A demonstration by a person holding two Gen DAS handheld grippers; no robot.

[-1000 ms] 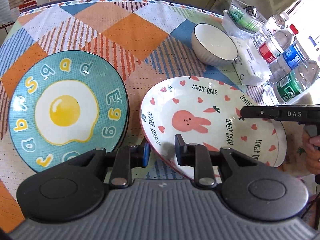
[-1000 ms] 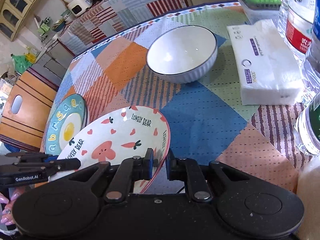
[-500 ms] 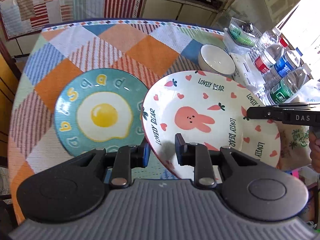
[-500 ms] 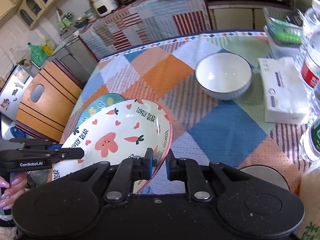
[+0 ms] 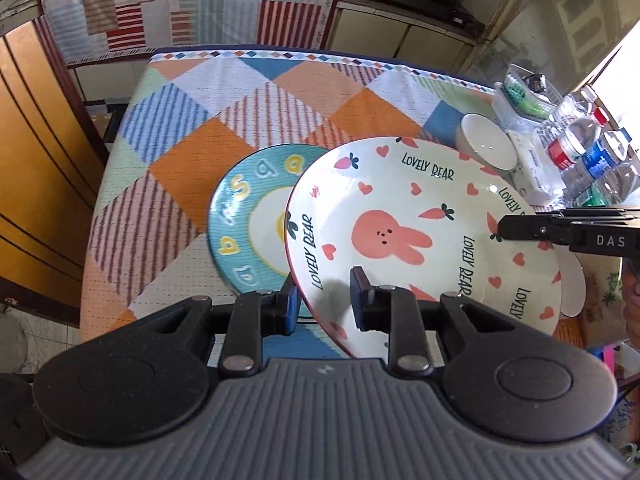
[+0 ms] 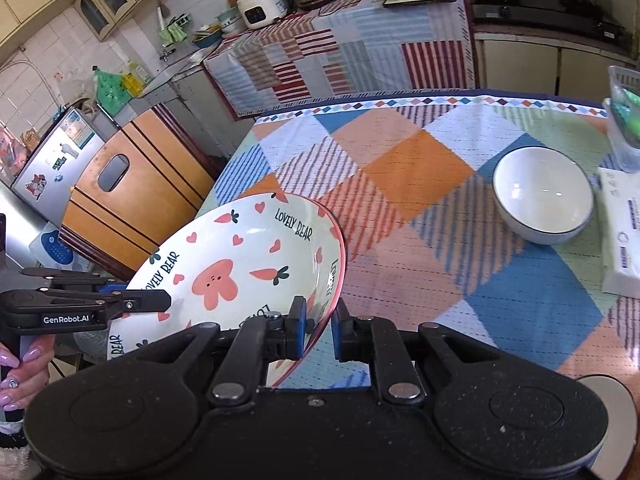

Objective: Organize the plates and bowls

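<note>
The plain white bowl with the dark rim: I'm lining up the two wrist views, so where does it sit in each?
Left wrist: the white ceramic bowl with a dark rim is small, upper right, just beyond the far edge of the cream rabbit-print "Lovely Bear" plate.
Right wrist: the bowl is larger, right of centre, on the checked tablecloth.
Shared landmark: the white tissue pack beside it.

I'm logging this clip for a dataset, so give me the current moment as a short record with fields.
held item: bunny plate, lifted and tilted
left gripper: shut on the plate's near rim
right gripper: shut on the opposite rim
below it: egg plate on the checked tablecloth, partly covered in the left wrist view
other dish: white bowl, upright, apart from both plates
beside bowl: tissue pack
</note>
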